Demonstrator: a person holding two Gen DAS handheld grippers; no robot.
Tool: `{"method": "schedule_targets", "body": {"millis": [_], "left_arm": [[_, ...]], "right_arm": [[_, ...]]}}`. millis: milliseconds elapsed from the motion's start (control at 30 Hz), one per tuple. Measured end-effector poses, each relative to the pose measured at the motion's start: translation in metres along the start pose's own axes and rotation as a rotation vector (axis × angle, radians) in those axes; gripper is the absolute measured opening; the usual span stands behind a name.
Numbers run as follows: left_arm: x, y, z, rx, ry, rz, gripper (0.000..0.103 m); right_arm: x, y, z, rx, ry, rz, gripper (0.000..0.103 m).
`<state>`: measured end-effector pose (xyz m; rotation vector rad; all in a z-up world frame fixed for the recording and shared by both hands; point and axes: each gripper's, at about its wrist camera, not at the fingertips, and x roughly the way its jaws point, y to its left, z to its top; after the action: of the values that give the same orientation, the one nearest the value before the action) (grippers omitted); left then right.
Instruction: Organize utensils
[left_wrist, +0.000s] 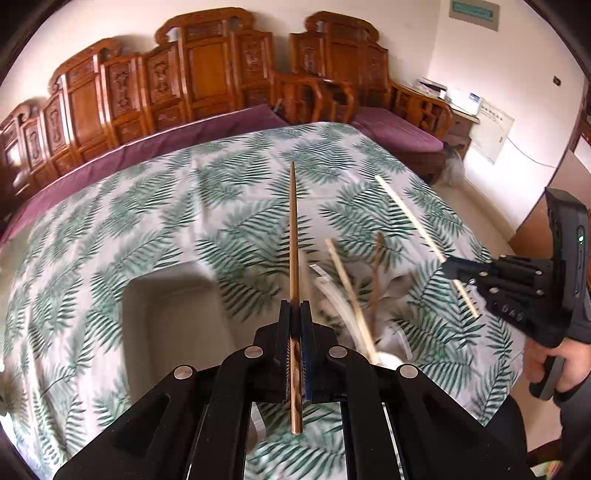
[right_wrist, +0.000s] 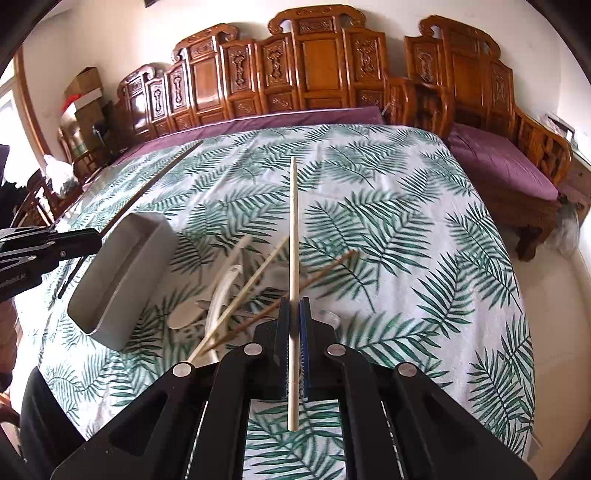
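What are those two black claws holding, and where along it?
Left gripper: a dark brown wooden chopstick, clamped near its thick end. Right gripper: a pale bamboo chopstick, likewise.

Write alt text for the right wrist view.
The right gripper is shut on a pale chopstick above a leaf-print tablecloth. To its left lie loose utensils and a grey tray; the left gripper holds a dark chopstick.

Four chopsticks show: two dark brown (left_wrist: 293, 236) (right_wrist: 284, 299) and two pale (right_wrist: 293, 236) (right_wrist: 243, 291). One grey rectangular container (right_wrist: 122, 280) sits beside them. The blurred white spoons (right_wrist: 188, 314) cannot be counted.
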<state>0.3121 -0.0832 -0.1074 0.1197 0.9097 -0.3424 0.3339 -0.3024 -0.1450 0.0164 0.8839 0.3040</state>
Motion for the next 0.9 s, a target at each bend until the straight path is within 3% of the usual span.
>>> {"method": "schedule_targets", "body": {"millis": [367,900], "left_arm": [[-0.014,0.065,-0.038,-0.073,0.021,0.058,0.005],[0.012,0.097,-0.079,-0.142,0.094,0.051,0.005]], "right_arm": [[-0.004,0.063,0.013,-0.075,-0.007,0.041,0.006],[0.010,0.158,0.014,-0.176,0.033,0.113,0.006]]}}
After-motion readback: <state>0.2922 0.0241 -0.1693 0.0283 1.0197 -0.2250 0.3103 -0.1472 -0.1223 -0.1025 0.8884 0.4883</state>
